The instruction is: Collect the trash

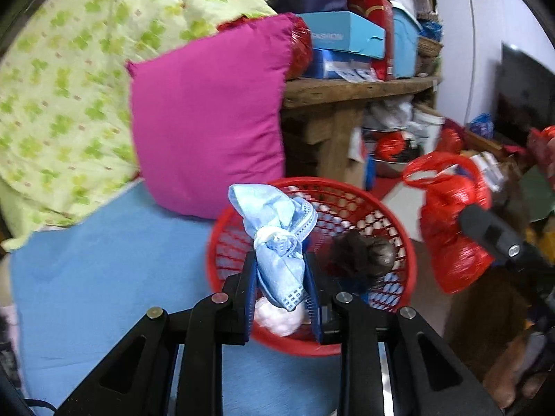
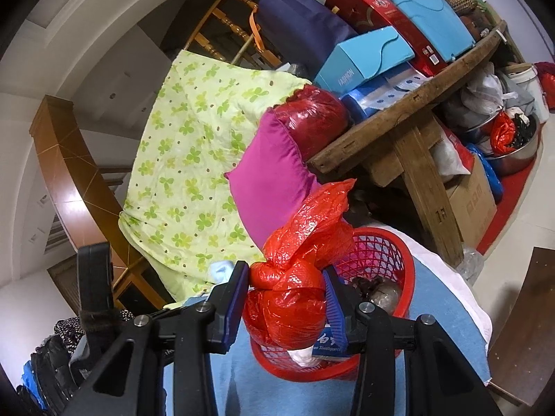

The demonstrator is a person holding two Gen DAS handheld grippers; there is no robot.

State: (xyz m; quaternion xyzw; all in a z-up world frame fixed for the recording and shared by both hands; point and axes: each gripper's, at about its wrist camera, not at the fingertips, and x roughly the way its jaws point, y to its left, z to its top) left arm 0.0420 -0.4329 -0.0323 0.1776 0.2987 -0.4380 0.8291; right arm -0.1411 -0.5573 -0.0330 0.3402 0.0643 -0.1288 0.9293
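- Left wrist view: one left gripper (image 1: 280, 270), fingers pinching one crumpled blue face mask (image 1: 277, 239), held above the near rim of one red basket (image 1: 411, 260).
- One basket only; it sits on a blue cover (image 1: 104, 260), beside one magenta cushion (image 1: 208, 121).
- Basket contents, counted: one white wad (image 1: 277, 319) below the mask, one dark rounded lump (image 1: 364, 253) with grey on it; nature of the lump cannot be made out.
- One knotted red plastic bag (image 1: 451, 235) appears at right in this view, blurred; the tool holding it is cut off by the frame edge.
- Right wrist view: one right gripper (image 2: 286, 298), fingers clamped on that red plastic bag, held over the basket.
- A blue printed packet (image 2: 327, 345) lies under the bag; its text is largely hidden.
- Surroundings: one green-patterned quilt (image 2: 187, 159), one wooden table (image 2: 409, 111) stacked with boxes; items beneath it are too cluttered to count.
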